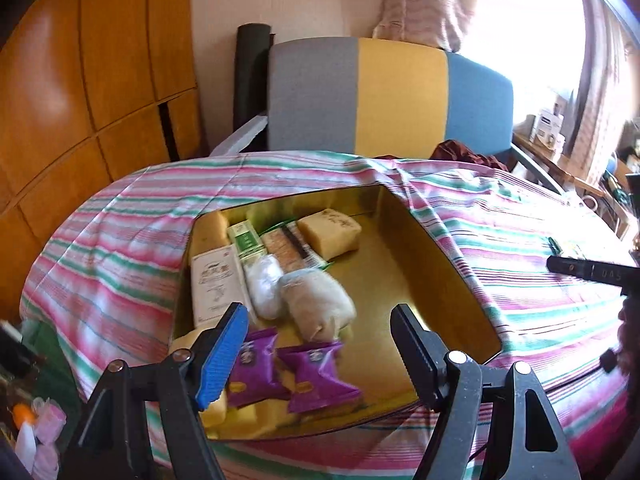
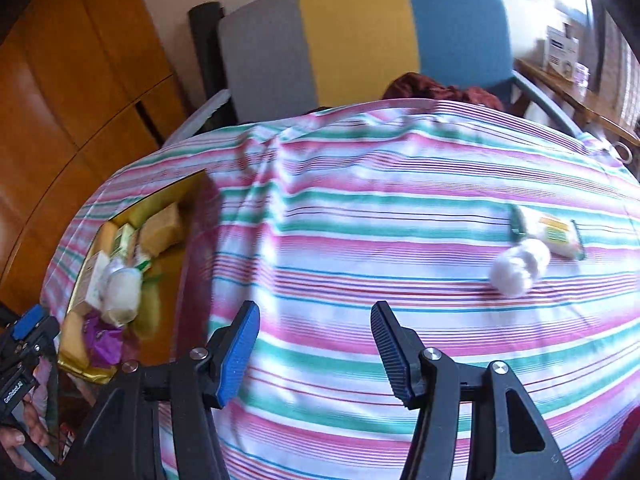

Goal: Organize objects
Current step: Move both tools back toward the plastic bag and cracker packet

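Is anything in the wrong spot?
Yes. A white cotton ball and a small white packet lie out on the striped cloth, apart from the gold tin that holds the other things. Both grippers are open and hold nothing.

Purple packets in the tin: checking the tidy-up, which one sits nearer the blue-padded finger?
The left purple packet, right beside the blue pad; the other purple packet lies farther right.

I saw a striped bedsheet (image 2: pixel 400 200) over the bed, a grey, yellow and blue headboard (image 1: pixel 392 96) behind it, a wooden wardrobe (image 1: pixel 80 100) at left, and a bright window (image 1: pixel 532 20) at right.
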`<state>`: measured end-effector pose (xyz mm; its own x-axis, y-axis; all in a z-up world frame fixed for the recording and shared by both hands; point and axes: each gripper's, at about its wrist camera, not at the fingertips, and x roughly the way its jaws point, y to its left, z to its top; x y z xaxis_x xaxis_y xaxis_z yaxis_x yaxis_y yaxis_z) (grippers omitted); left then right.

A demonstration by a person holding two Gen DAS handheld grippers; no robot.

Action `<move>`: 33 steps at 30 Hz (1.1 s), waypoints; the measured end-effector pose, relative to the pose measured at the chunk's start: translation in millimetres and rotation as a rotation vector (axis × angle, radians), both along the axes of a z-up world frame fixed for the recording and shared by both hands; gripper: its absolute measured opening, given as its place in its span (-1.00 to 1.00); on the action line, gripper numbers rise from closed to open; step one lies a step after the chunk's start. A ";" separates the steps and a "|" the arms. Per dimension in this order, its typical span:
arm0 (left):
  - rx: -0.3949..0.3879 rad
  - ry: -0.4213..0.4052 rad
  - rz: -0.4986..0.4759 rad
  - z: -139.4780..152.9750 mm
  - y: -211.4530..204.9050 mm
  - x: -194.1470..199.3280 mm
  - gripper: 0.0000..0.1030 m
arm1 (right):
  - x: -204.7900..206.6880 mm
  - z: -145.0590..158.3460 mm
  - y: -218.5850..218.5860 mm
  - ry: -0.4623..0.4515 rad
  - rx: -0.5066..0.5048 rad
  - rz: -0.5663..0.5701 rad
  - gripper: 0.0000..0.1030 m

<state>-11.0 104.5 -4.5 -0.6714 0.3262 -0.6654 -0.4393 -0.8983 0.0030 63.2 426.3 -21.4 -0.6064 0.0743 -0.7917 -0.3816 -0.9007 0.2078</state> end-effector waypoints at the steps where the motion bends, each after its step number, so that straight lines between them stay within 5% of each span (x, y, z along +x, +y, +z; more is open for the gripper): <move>1: -0.002 0.002 -0.009 1.3 4.2 0.2 0.45 | 4.3 1.4 10.5 0.001 0.003 -0.023 0.14; 11: -0.039 0.025 -0.140 9.1 66.3 4.9 0.45 | 40.6 3.1 114.5 -0.020 0.050 -0.259 0.14; 18: -0.070 0.032 -0.245 10.8 121.0 12.6 0.45 | 84.4 -15.9 171.1 0.028 -0.129 -0.522 0.14; 33: -0.142 0.022 -0.424 -7.1 241.6 27.2 0.45 | 113.5 -15.3 191.6 0.126 -0.258 -0.628 0.14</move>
<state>16.2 346.1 -11.6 -0.5122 0.4819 -0.7109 -0.7673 -0.6287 0.1267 176.7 617.9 -36.8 -0.5983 0.2606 -0.7577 -0.7739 -0.4328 0.4623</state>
